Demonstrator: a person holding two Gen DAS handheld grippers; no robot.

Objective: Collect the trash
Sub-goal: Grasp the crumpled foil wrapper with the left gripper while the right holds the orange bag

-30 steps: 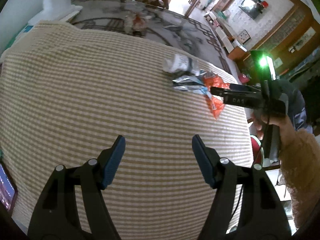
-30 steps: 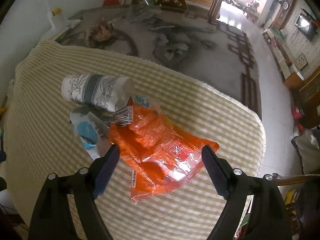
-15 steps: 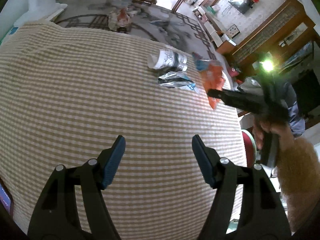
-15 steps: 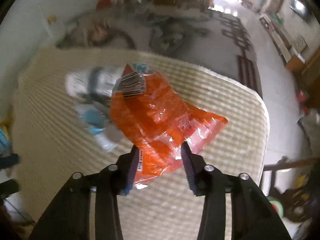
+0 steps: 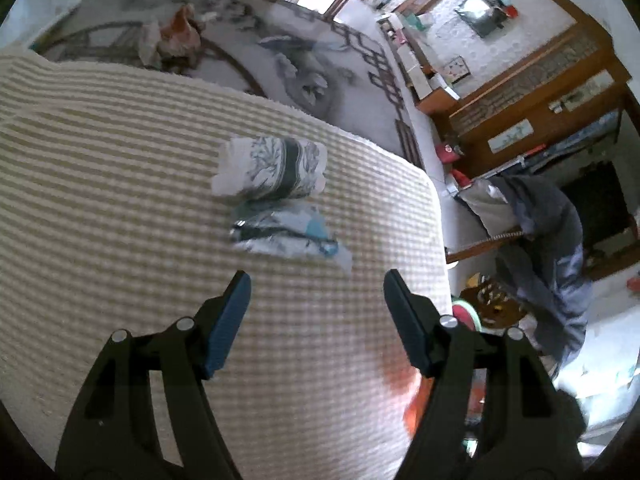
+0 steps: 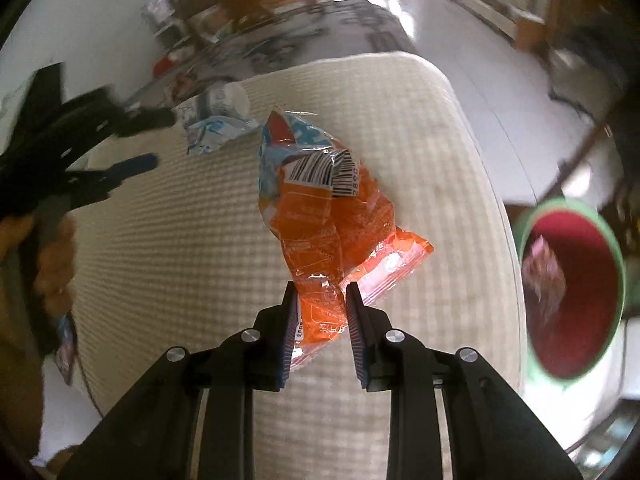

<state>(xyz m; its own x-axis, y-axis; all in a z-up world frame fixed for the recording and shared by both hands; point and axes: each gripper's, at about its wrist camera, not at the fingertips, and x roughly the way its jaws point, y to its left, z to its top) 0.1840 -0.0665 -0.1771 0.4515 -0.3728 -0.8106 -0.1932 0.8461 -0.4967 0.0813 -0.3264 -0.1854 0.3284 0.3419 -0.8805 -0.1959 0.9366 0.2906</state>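
My right gripper (image 6: pixel 322 292) is shut on an orange snack wrapper (image 6: pixel 336 224) and holds it above the checked cloth. A red bin with a green rim (image 6: pixel 568 292) stands below at the right, with some trash inside. In the left wrist view a patterned paper cup (image 5: pixel 270 168) lies on its side on the cloth, with a silver and blue wrapper (image 5: pixel 288 236) just in front of it. My left gripper (image 5: pixel 316 284) is open and empty, close behind that wrapper. Cup (image 6: pixel 224 100) and silver wrapper (image 6: pixel 212 130) also show in the right wrist view.
The cloth-covered table (image 5: pixel 120 200) ends at a rounded edge on the right. Beyond it is a patterned floor rug (image 5: pixel 280 60) with a crumpled bag (image 5: pixel 176 36). A chair draped with dark clothes (image 5: pixel 540 220) stands right of the table.
My right gripper has lifted the orange wrapper off the cloth and swung it right, toward the bin. My left gripper has moved forward to the cup and silver wrapper.
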